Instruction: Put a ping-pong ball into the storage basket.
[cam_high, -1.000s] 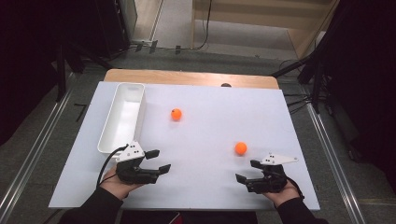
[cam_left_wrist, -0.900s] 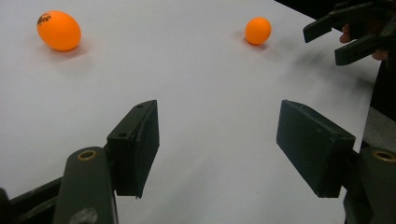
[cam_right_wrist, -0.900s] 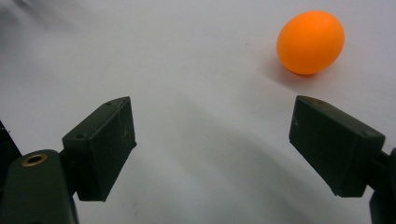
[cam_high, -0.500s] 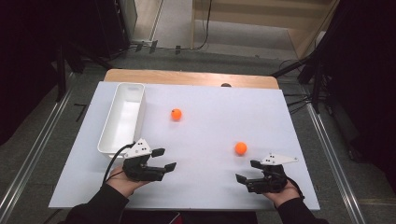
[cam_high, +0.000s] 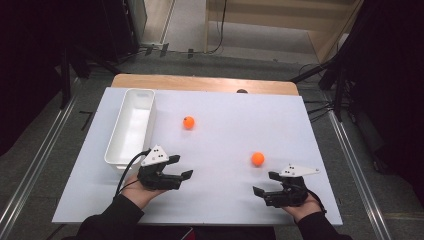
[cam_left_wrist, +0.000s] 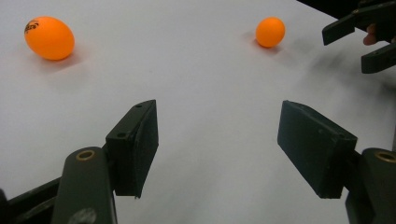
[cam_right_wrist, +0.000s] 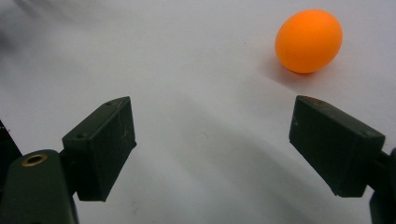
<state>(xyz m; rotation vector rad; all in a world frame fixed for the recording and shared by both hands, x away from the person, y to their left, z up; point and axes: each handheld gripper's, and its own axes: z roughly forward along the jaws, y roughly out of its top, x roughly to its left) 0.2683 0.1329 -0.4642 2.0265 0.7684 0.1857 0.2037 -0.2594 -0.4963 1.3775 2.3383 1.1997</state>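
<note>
my left gripper (cam_high: 177, 167) hovers low over the white table (cam_high: 225, 205) just off the near end of the white bin (cam_high: 131, 127), its jaws standing apart with nothing between them, as the left gripper view shows bare table between the two black pads. my right gripper (cam_high: 266, 183) rests near the table's front edge on the other side, jaws likewise spread and empty. two orange ping-pong balls lie loose on the table: the far ball (cam_high: 188, 122) sits ahead of my left gripper and a little to its right, just beside the bin's long right wall; the near ball (cam_high: 257, 159) sits close in front of my right gripper, slightly toward the middle of the table. in the right gripper view that near ball (cam_right_wrist: 308, 41) lies beyond the right-hand pad and off the line between the jaws, so i judge the right gripper would need to shift that way before closing. in the left gripper view the far ball (cam_left_wrist: 49, 38) is up at the left, the near ball (cam_left_wrist: 270, 31) farther off at the right, close to my other gripper's jaws. each hand is nearer its own ball. a ball has no long axis, so any approach angle serves. the bin runs lengthwise away from me, and its inside looks empty.
</note>
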